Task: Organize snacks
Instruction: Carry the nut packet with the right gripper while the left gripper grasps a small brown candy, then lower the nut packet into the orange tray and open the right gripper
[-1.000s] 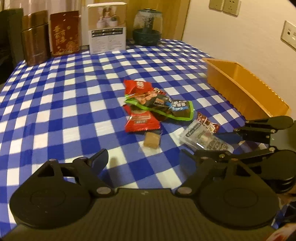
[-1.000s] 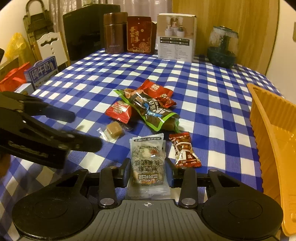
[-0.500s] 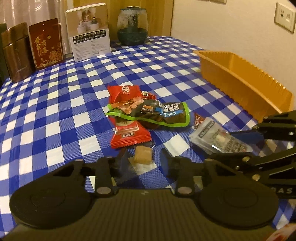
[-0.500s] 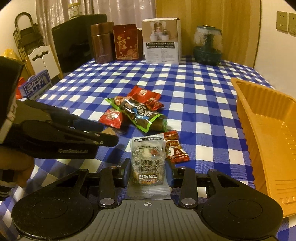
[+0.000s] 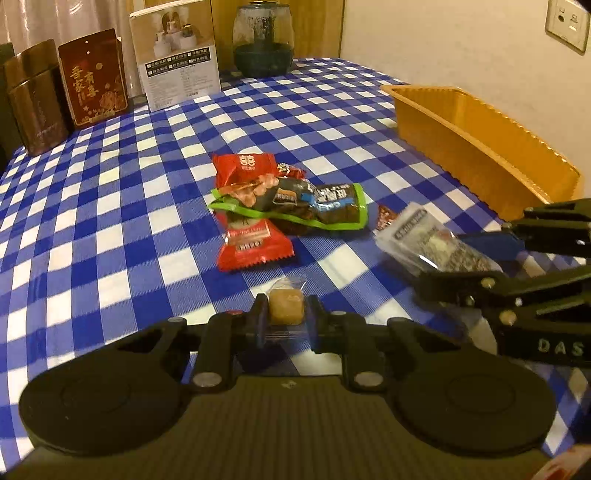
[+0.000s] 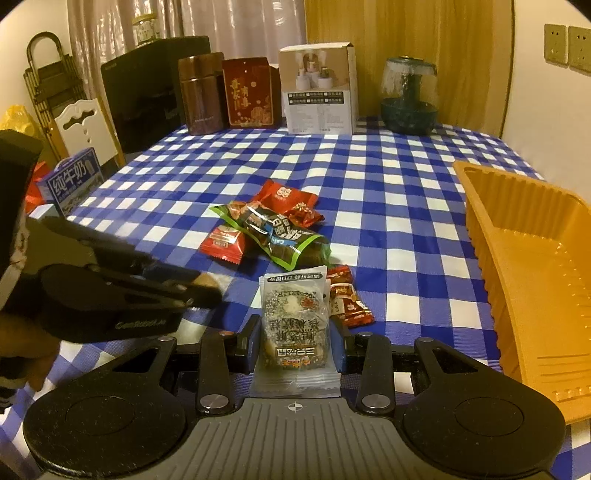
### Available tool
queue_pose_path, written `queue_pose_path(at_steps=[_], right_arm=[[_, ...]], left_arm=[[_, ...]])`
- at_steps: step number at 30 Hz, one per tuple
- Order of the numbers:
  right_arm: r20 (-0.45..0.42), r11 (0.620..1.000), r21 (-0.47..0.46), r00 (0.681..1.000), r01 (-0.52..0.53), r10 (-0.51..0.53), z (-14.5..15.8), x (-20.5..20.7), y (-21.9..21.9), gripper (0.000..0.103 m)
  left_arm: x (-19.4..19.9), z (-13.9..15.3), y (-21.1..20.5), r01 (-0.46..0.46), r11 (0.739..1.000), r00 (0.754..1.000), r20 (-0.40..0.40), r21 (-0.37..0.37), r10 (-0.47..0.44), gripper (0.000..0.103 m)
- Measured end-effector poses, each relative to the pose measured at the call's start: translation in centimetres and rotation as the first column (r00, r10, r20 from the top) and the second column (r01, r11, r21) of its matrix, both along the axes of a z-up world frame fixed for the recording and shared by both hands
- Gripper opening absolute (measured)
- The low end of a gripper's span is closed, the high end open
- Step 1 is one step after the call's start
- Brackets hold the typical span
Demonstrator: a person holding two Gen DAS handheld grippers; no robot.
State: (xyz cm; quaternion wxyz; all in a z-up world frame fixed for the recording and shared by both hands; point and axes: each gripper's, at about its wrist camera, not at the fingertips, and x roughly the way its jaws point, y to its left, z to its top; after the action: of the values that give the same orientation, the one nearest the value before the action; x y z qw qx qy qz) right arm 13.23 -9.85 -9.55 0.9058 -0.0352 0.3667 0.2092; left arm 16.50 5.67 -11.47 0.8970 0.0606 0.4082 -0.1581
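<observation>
Jaws of left gripper just closed on brown candy, right gripper clamping clear packet

Warm, dim light falls on a desk under a blue-and-white checked cloth. Pale curtains and a wood panel stand far behind; a cream wall with sockets runs along the right.
</observation>
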Motion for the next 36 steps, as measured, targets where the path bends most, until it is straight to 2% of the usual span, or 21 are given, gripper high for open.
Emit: queue_pose_path(at_steps=[7,16,19,22,27,31,36], right_arm=[[0.039,1.0,0.005,0.999,0.015,-0.016,1.6,-1.1,-0.3,0.039],[0.088,0.995,0.034,0.992,0.09,-0.092,4.7,-3.2,-2.8,0.039],[0.095,0.989,0.058,0.985,0.139,-0.144,6.0,-3.7,-4.5,0.039],[0.118,0.981,0.071,0.975,0.182,-0.189,7.4,-4.1,-6.5,0.039],[0.153,0.966,0.072,0.954,0.249,-0.258,8.7,-4.2,-10.2,0.039],[0.167,0.948,0.066,0.933,0.312,-0.319,9.0,-3.9,-13.5,0.039],[0.18,0.926,0.056,0.909,0.373,-0.377,8.5,-2.9,-17.3,0.039]], left_arm=[[-2.0,1.8,0.4,-0.024,0.999,1.0,-0.004,-0.022,0.023,0.019],[-4.1,6.5,-1.5,0.006,0.999,0.999,0.044,-0.047,-0.004,0.019],[-4.5,8.2,-3.0,0.039,0.999,0.997,0.074,-0.036,-0.036,0.019],[-4.2,9.9,-4.6,0.073,0.994,0.994,0.088,-0.076,-0.067,0.019],[-3.9,12.2,-8.5,0.139,0.986,0.983,0.133,-0.094,-0.126,0.019],[-3.4,12.7,-11.7,0.162,0.977,0.979,0.148,-0.14,-0.141,0.019],[-2.0,11.5,-15.2,0.164,0.966,0.98,0.145,-0.199,-0.137,0.019]])
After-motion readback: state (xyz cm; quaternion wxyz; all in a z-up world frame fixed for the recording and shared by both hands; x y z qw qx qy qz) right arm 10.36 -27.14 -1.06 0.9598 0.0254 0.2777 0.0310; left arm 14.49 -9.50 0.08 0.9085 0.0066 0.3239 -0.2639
